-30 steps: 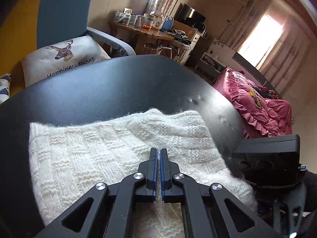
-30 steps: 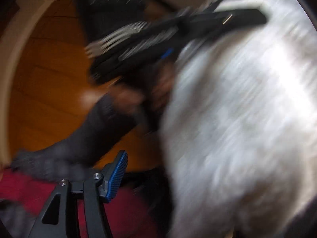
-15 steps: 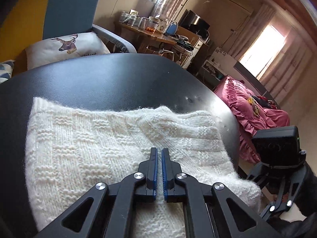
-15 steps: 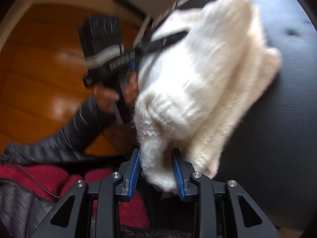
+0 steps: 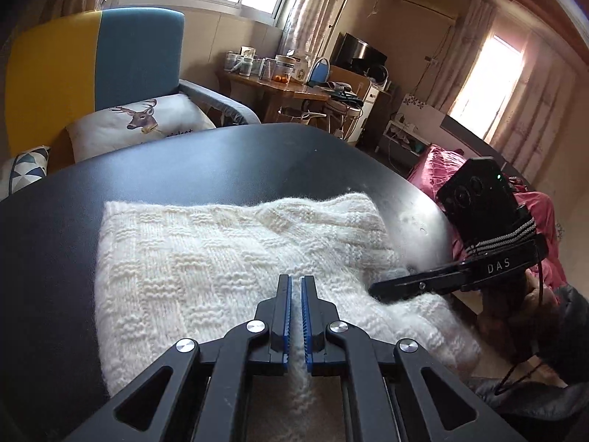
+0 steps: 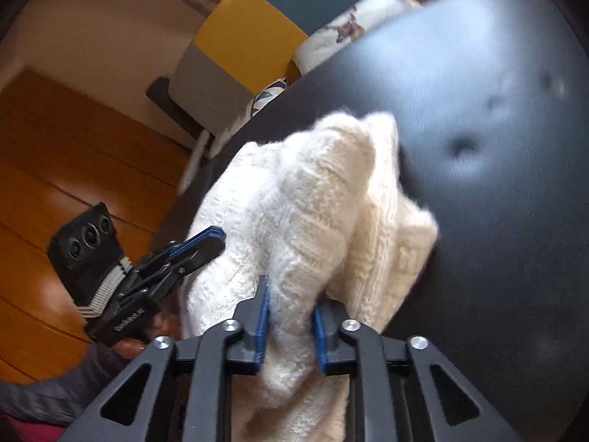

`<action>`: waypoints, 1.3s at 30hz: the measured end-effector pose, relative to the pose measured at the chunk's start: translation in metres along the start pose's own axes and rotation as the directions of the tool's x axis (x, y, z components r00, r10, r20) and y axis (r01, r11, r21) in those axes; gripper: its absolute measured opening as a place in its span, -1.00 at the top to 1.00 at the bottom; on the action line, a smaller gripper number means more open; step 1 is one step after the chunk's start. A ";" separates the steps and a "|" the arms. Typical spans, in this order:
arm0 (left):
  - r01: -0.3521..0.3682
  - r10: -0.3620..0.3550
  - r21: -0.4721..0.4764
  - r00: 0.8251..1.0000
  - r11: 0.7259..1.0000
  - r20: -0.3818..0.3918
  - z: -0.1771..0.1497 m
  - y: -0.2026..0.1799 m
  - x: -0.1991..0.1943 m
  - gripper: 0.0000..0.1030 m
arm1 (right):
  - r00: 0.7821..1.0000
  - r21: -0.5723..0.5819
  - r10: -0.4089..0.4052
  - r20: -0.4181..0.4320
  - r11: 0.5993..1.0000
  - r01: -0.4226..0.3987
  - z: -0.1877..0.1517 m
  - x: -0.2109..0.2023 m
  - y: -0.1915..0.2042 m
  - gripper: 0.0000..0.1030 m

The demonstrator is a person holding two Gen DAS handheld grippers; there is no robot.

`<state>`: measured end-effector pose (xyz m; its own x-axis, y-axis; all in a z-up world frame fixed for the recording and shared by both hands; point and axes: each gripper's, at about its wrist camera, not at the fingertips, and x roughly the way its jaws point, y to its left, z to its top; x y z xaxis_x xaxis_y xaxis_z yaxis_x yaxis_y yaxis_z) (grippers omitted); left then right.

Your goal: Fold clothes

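Your white knit sweater (image 5: pixel 235 269) fills the middle of the left wrist frame, lying on the black table (image 5: pixel 191 162) as a compact block with a fairly straight edge on its left side, so at least one fold looks done. The right side is less settled: in the right wrist view the sweater (image 6: pixel 313 199) bunches into a thick, rounded hump at centre frame, with a lower layer sticking out toward the right.

Your left gripper (image 5: pixel 296 316), at lower centre, has its jaws drawn nearly together on a thin ridge of knit. Your right gripper (image 6: pixel 289 316), at lower centre of its own frame, has its jaws clamped on a fat roll of the sweater's near edge.

Judging from this, you are mid-fold: what is left is to carry the held edge over, lay it flat, square the layers and let go
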<state>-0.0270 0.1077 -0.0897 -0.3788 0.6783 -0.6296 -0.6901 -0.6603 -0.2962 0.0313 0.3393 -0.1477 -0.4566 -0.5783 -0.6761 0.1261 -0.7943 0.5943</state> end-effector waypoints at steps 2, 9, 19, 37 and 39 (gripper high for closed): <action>0.015 -0.015 -0.005 1.000 1.000 -0.003 -0.004 -0.001 -0.001 0.87 | 0.964 -0.215 -0.265 -0.013 0.942 0.256 -0.005 0.001 0.025 0.67; 0.066 -0.067 -0.051 0.998 0.997 -0.018 -0.020 -0.016 0.009 0.82 | 0.893 -0.325 -0.449 0.019 0.842 0.430 -0.008 0.011 0.009 0.51; 0.114 -0.108 -0.236 0.993 0.965 0.037 -0.019 -0.005 -0.004 0.73 | 0.955 -0.124 -0.293 0.044 0.947 0.296 -0.002 -0.028 0.034 0.41; -0.022 0.031 -0.294 0.999 0.956 0.025 -0.061 0.034 -0.053 0.09 | 0.954 -0.382 -0.286 -0.096 0.895 0.230 -0.063 0.014 0.086 0.48; -0.020 0.031 -0.303 0.999 0.953 0.032 -0.062 0.036 -0.055 0.09 | 0.954 -0.386 -0.287 -0.086 0.893 0.234 -0.065 0.013 0.085 0.48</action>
<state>0.0070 0.0270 -0.1103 -0.4192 0.6676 -0.6153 -0.4630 -0.7402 -0.4876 0.0930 0.2519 -0.1346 -0.3957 -0.3399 -0.8532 0.3455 -0.9159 0.2046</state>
